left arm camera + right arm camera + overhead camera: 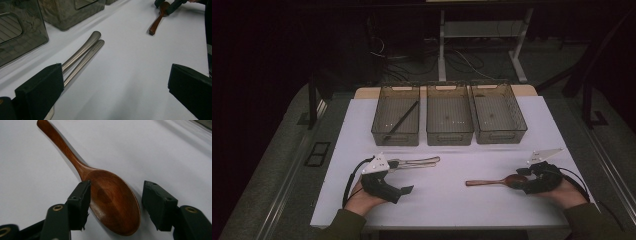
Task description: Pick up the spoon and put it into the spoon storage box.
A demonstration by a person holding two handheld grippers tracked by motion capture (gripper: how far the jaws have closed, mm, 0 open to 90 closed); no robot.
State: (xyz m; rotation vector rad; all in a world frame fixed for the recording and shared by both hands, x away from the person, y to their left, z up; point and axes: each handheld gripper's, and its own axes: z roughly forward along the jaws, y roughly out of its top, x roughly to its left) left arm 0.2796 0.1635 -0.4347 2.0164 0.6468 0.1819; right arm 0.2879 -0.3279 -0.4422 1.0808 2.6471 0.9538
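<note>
Right gripper stands open astride the bowl of the wooden spoon, not yet clamped; the handle runs away from it toward the left gripper, also open.

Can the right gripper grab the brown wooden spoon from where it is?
Probably yes. The right gripper stands open with the wooden spoon bowl between its jaws, flat on the white table, nothing blocking.

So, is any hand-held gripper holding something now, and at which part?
Nothing is held. The right hand-held gripper is open around the wooden spoon bowl; the left hand-held gripper is open beside the metal handles.
</note>
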